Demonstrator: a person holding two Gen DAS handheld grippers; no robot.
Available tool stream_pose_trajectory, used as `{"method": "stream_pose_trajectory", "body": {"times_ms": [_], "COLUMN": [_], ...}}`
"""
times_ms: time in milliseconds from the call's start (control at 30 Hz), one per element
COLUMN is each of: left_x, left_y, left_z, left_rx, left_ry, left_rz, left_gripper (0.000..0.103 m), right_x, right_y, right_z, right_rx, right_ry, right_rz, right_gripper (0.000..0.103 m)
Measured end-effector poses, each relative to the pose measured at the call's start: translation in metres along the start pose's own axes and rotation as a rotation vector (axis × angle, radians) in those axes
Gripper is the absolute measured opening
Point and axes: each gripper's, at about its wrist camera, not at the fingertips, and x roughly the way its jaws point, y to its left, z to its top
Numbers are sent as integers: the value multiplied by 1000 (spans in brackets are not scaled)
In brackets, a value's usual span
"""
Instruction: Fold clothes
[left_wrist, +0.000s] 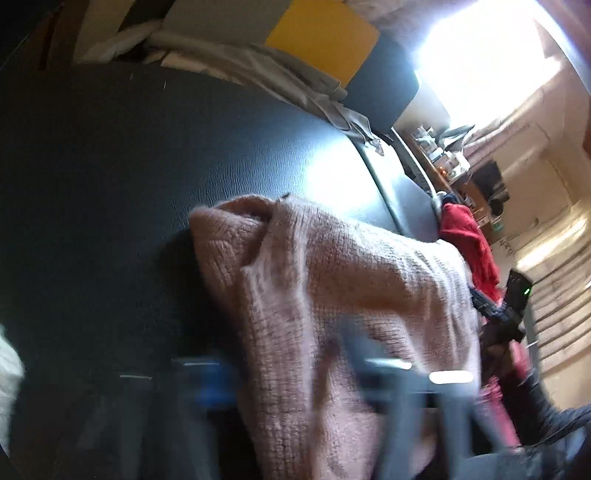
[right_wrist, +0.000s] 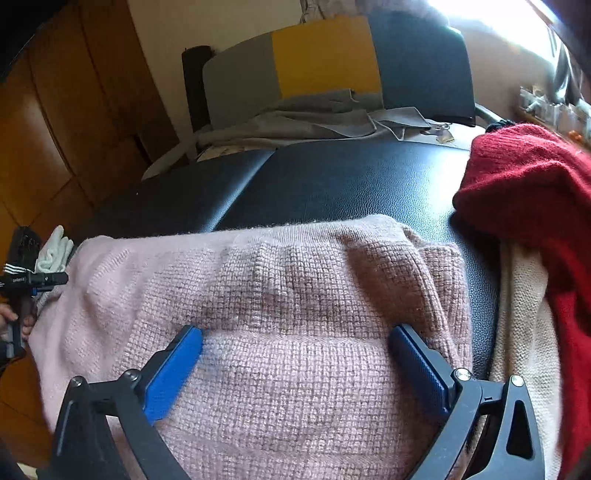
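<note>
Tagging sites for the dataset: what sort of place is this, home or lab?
Probably a lived-in room at home, not a lab. Knitwear lies on a black padded table: a pink sweater and a red sweater. Wooden cupboard doors line one wall, and a cluttered shelf sits beside a bright window.

Your right gripper (right_wrist: 295, 354) points forward and down, jaws spread wide, blue pads (right_wrist: 173, 373) well apart and clamping nothing. Off at the left edge of that view sits your left gripper (right_wrist: 40, 278), with a bit of your hand (right_wrist: 14, 325) showing on its handle. In the left wrist view your left gripper is a smear of motion blur, so I can't say how its jaws stand; they seem fairly close together.
</note>
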Motion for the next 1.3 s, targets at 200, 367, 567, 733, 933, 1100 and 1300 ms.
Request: {"method": "stream_pose_trajectory", "body": {"times_ms": [200,367,567,733,933,1100,1300], "left_x": [-7,-26,-46,-72,-71,-42,-3], "left_y": [3,5,-17,-51,-124,-186,-250], "left_z": [13,48,75,79,69,65,61], "left_rx": [-73,-69,-39,-42,-35,-59,-78], "left_ry": [-53,-65,-33,-52,-60,-74,-52], "left_rz": [56,146,164,72,-92,-253,-352], "left_gripper": [18,15,15,15,15,15,15], "right_x": [2,-5,-5,5,1,-2,-9], "right_y": [5,14,35,32,22,20,15], "right_z": [2,12,10,5,-14,-18,-23], "right_rx": [-22,-131,-361,-499,-483,-453,-437], "right_ry": [10,97,233,300,166,120,102], "right_rz": [-23,72,203,233,203,186,200], "right_gripper": [103,103,103,103,103,103,103]}}
